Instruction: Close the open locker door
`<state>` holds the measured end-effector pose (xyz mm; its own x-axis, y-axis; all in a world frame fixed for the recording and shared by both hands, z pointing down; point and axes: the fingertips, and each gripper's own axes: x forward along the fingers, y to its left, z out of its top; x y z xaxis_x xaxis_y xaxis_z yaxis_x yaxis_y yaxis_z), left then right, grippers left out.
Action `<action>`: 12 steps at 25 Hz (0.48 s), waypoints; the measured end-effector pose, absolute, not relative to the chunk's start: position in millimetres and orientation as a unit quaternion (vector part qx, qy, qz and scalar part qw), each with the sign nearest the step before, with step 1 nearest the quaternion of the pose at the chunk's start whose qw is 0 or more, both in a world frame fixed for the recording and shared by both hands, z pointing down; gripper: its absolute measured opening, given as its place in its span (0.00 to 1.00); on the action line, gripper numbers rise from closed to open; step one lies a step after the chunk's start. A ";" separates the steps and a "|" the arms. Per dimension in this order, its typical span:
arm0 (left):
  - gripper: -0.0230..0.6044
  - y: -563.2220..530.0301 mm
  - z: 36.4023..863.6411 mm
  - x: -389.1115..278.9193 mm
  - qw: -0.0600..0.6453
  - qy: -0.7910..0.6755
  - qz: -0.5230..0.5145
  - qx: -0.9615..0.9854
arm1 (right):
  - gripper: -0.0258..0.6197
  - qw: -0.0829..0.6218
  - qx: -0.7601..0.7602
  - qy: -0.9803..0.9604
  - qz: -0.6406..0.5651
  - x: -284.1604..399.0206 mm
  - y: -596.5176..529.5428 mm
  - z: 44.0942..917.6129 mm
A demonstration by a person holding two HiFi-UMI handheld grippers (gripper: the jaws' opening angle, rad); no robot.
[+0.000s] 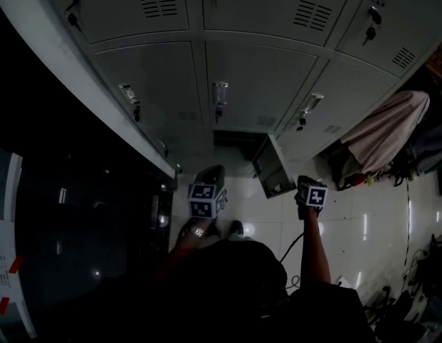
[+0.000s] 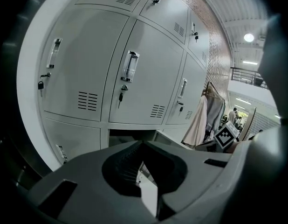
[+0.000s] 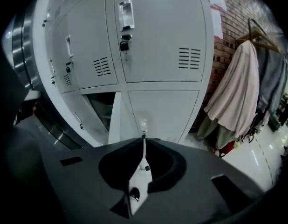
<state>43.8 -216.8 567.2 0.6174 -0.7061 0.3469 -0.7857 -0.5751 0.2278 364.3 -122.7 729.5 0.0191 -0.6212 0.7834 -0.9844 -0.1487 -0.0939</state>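
Shows the locker door (image 1: 272, 168) swung out from the bottom row of lockers (image 1: 153, 77), over the pale floor (image 1: 350, 227). Finds left gripper (image 1: 209, 174) and right gripper (image 1: 307, 183) just short of it, the right one nearer (each with jaws pressed together, pinching nothing).

A pale coat (image 1: 385, 131) hangs beside a darker garment (image 3: 270, 73) against a brick wall (image 3: 230, 41). A cable (image 1: 289, 249) lies on the glossy tiled floor (image 1: 364, 227).
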 end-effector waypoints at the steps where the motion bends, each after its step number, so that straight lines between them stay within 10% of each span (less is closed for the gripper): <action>1: 0.02 -218.4 566.5 44.6 0.182 -0.425 0.108 0.880 | 0.07 0.248 0.663 -0.604 0.366 359.0 -122.5 731.5; 12: 0.02 -221.4 562.5 46.6 0.172 -0.432 0.107 0.879 | 0.05 0.157 0.598 -0.726 0.301 251.8 -143.0 702.6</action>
<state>46.6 -221.4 562.5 0.6041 -0.7223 0.3366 -0.7959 -0.5676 0.2105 251.8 -143.0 702.6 -0.2358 -0.7736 0.5882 -0.9629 0.1043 -0.2489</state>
